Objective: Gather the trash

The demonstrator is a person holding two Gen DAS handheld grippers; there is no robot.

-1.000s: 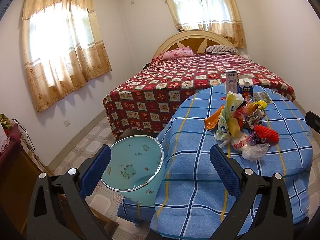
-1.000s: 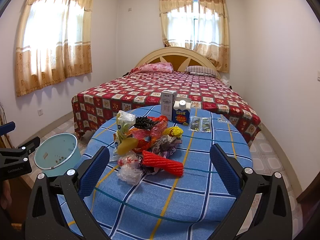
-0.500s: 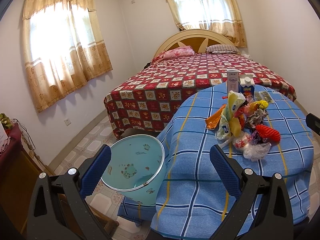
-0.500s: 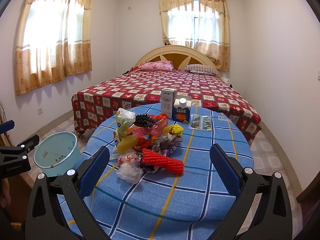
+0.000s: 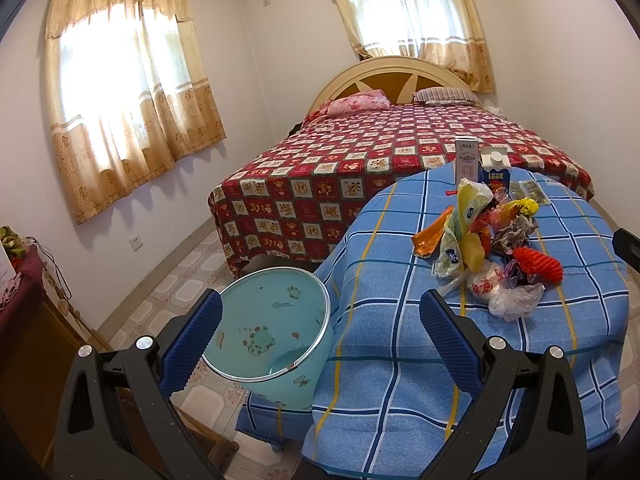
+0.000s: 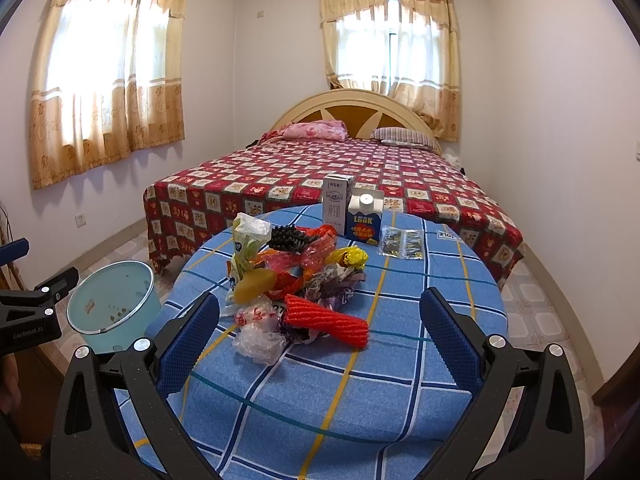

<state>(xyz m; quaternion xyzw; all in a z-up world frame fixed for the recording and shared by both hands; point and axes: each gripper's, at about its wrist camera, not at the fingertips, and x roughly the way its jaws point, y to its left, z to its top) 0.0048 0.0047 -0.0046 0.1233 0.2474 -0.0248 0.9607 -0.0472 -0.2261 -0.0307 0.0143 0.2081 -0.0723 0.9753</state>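
Observation:
A pile of trash lies mid-table on the blue checked cloth: plastic bags, wrappers and a red foam net sleeve. It also shows in the left wrist view, with the red sleeve. A light blue bin stands left of the table; it shows in the right wrist view too. My left gripper is open and empty, between bin and table edge. My right gripper is open and empty, short of the pile.
Two cartons and flat packets stand at the table's far side. A bed with a red quilt lies beyond. A wooden cabinet is at the far left. Tiled floor surrounds the table.
Both views have shifted only slightly; the left gripper has drifted a little. Both grippers stay open and empty.

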